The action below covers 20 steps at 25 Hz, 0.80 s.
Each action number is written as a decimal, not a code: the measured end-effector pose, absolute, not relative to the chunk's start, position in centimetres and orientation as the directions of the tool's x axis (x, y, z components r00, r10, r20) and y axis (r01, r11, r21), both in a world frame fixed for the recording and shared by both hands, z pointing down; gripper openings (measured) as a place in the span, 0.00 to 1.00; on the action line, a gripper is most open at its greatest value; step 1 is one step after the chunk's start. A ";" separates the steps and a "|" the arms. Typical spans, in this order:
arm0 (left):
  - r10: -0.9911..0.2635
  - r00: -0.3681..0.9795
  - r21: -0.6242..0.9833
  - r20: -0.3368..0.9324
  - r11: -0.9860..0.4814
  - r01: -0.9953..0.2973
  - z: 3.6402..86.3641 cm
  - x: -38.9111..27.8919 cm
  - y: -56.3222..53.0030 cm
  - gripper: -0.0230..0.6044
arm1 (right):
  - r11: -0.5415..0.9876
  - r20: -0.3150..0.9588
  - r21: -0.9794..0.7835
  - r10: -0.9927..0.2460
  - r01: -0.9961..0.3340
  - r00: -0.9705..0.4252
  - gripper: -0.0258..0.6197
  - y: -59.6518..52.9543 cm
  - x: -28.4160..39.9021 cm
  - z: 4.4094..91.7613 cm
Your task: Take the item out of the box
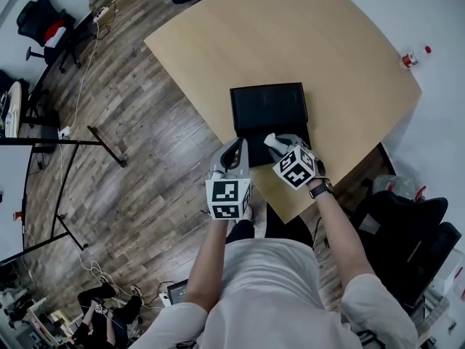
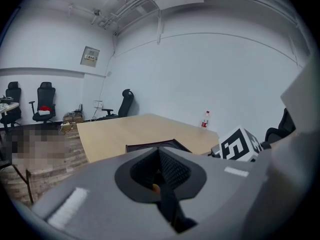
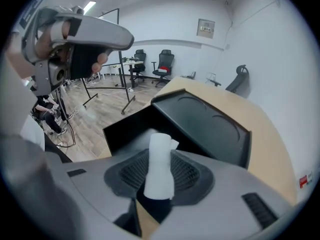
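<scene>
A light wooden table [image 1: 327, 42] bears a shallow black rectangular box [image 1: 269, 107], at whose near left corner the left gripper [image 1: 234, 147] hovers with jaws together on nothing, while the right gripper [image 1: 280, 142] clamps a small white rolled item [image 3: 160, 166] just above the box's near rim.

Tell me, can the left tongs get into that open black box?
Probably yes: the left tongs sit beside the open box, nothing between; only the right tongs, holding a white roll, hover over it.
</scene>
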State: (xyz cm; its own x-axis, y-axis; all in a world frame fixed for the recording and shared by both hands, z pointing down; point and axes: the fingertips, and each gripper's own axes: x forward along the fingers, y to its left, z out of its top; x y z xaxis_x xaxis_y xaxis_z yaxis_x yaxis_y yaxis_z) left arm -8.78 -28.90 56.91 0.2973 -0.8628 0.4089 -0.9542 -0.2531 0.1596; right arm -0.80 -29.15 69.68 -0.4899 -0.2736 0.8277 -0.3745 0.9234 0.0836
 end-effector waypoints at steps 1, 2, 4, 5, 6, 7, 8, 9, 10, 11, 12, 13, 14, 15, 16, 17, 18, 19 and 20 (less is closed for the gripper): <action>-0.863 0.301 0.155 0.406 -0.259 -0.953 56.6 -8.8 -28.7 0.05 | 0.920 0.822 0.086 -0.282 -0.382 -0.494 0.24 -29.0 -0.8 69.2; -0.863 0.304 0.151 0.404 -0.265 -0.952 56.4 -8.8 -28.5 0.05 | 0.917 0.817 0.090 -0.291 -0.387 -0.498 0.24 -28.7 -0.7 68.7; -0.863 0.309 0.143 0.399 -0.275 -0.951 56.0 -8.7 -28.0 0.05 | 0.913 0.806 0.106 -0.311 -0.394 -0.503 0.24 -28.2 -0.5 67.7; -0.864 0.312 0.139 0.395 -0.280 -0.950 55.8 -8.7 -27.7 0.05 | 0.911 0.801 0.117 -0.322 -0.396 -0.505 0.24 -27.9 -0.4 67.2; -0.865 0.316 0.136 0.391 -0.285 -0.949 55.6 -8.6 -27.5 0.05 | 0.908 0.795 0.129 -0.334 -0.398 -0.506 0.24 -27.6 -0.3 66.6; -0.865 0.319 0.132 0.387 -0.291 -0.948 55.4 -8.6 -27.2 0.05 | 0.906 0.789 0.140 -0.346 -0.401 -0.508 0.24 -27.3 -0.2 66.1; -0.866 0.322 0.128 0.383 -0.296 -0.947 55.2 -8.5 -26.9 0.05 | 0.902 0.782 0.150 -0.358 -0.404 -0.509 0.24 -27.0 0.0 65.6; -0.867 0.325 0.124 0.378 -0.300 -0.946 55.0 -8.4 -26.7 0.05 | 0.898 0.776 0.159 -0.370 -0.409 -0.511 0.24 -26.7 0.1 65.0; -0.868 0.326 0.120 0.374 -0.304 -0.945 54.8 -8.4 -26.4 0.05 | 0.894 0.768 0.166 -0.381 -0.415 -0.514 0.24 -26.4 0.3 64.4; -0.870 0.328 0.116 0.369 -0.307 -0.945 54.5 -8.4 -26.2 0.05 | 0.890 0.760 0.172 -0.392 -0.421 -0.518 0.24 -26.1 0.4 63.8; -0.871 0.329 0.113 0.365 -0.310 -0.944 54.3 -8.4 -26.0 0.05 | 0.886 0.752 0.178 -0.403 -0.428 -0.522 0.24 -25.9 0.6 63.3; -0.872 0.331 0.109 0.361 -0.312 -0.944 54.1 -8.4 -25.7 0.05 | 0.882 0.743 0.185 -0.414 -0.434 -0.526 0.24 -25.7 0.7 62.7; -0.873 0.332 0.106 0.357 -0.316 -0.943 53.9 -8.3 -25.5 0.05 | 0.877 0.734 0.192 -0.426 -0.441 -0.529 0.24 -25.4 0.8 62.1; -0.874 0.334 0.102 0.352 -0.319 -0.942 53.6 -8.3 -25.2 0.05 | 0.872 0.726 0.200 -0.438 -0.447 -0.530 0.24 -25.2 0.9 61.4; -0.875 0.337 0.099 0.347 -0.323 -0.941 53.4 -8.3 -25.0 0.05 | 0.866 0.718 0.208 -0.451 -0.454 -0.531 0.24 -25.0 1.0 60.8; -0.877 0.339 0.095 0.341 -0.326 -0.941 53.1 -8.3 -24.8 0.05 | 0.861 0.709 0.216 -0.463 -0.461 -0.532 0.24 -24.8 1.1 60.1; -0.879 0.340 0.093 0.335 -0.329 -0.940 52.7 -8.3 -24.7 0.05 | 0.856 0.699 0.223 -0.475 -0.467 -0.535 0.24 -24.6 1.1 59.4; -0.880 0.341 0.091 0.329 -0.330 -0.939 52.4 -8.3 -24.5 0.05 | 0.851 0.688 0.230 -0.486 -0.472 -0.539 0.24 -24.3 1.1 58.7; -0.882 0.342 0.089 0.323 -0.332 -0.939 52.1 -8.4 -24.2 0.05 | 0.846 0.677 0.237 -0.496 -0.477 -0.544 0.24 -24.1 1.0 58.0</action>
State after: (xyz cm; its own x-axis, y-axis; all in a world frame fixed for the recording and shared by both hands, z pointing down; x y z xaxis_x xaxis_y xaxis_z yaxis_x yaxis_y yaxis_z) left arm -8.38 -24.23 52.14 0.3422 -0.8823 0.3231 -0.9392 -0.3316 0.0892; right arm 1.01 -24.06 58.03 -0.5438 -0.4960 0.6770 -0.4772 0.8463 0.2368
